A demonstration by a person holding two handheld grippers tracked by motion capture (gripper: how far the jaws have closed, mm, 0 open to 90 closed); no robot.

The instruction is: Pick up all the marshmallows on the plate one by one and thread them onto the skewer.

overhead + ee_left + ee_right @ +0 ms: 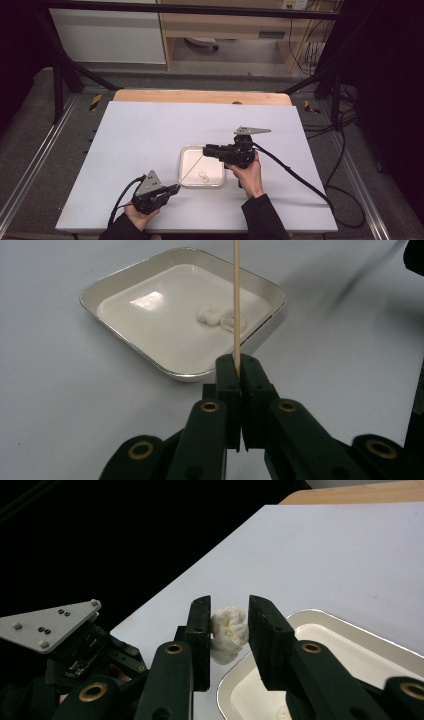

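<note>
White tabletop [150,145] carries a shallow white square tray [189,155] near its centre. Left gripper [172,189], at the near left, has its jaws pressed together on a thin wooden skewer [235,305] that slants up over the tray. Right gripper [206,150], above the tray's right side, has its jaws clamped on a white marshmallow [228,632]. Two more white pieces [220,318] lie in the tray's near right part.

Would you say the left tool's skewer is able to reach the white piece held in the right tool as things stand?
Probably yes. The left tool is shut on the skewer, which rises over the tray toward the right tool. That tool holds the white piece above the tray's edge, and nothing lies between them.
</note>
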